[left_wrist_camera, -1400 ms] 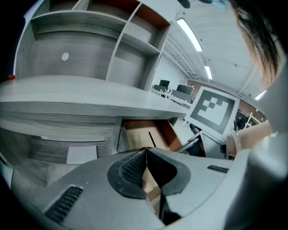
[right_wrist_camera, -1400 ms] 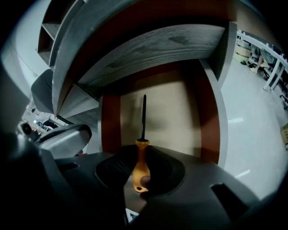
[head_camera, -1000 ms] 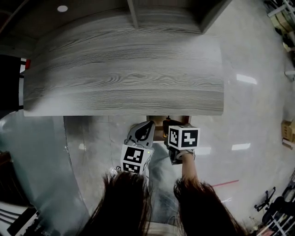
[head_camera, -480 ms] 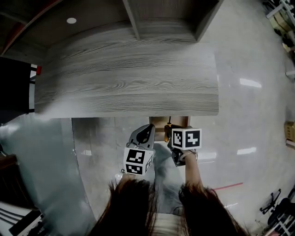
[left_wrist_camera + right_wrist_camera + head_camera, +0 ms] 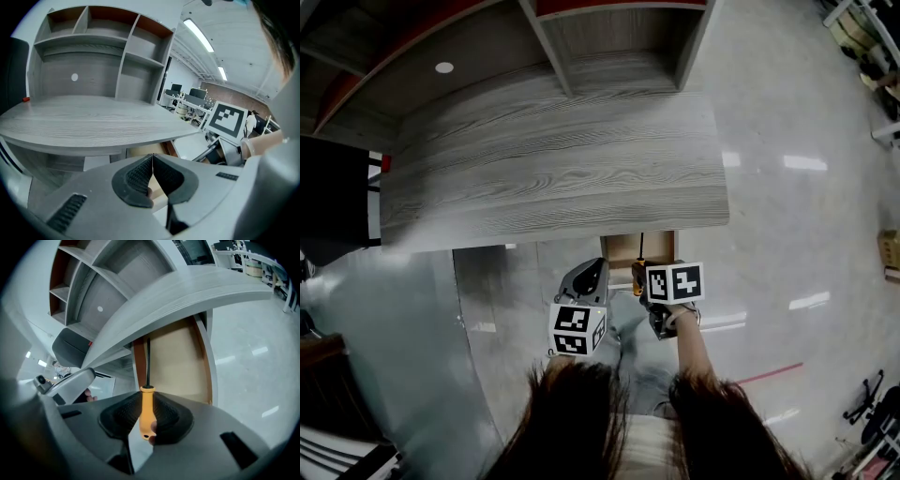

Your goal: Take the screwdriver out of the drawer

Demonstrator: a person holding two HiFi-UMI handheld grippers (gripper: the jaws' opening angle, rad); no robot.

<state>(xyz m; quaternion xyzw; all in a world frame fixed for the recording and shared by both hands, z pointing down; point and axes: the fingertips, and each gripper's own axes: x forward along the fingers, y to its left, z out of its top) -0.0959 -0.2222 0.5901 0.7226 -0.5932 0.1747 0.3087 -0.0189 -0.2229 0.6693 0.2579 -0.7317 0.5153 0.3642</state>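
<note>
Dark hair (image 5: 572, 412), grey left gripper (image 5: 152, 157), right gripper (image 5: 147, 391), checkered marker cubes (image 5: 577, 330), black ribbed jaws

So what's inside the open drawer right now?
The drawer shows a bare tan floor, with the screwdriver shaft over its left side. The right gripper is shut on the orange handle. The drawer's rear is hidden under the desk top.

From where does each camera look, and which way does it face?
Head view: above, facing down on desk, open drawer, left gripper, right gripper; hair, forearm show.
Left gripper view: behind its shut jaws, facing desk and shelves.
Right gripper view: behind jaws clamping the screwdriver, facing the drawer.
All share the desk.
</note>
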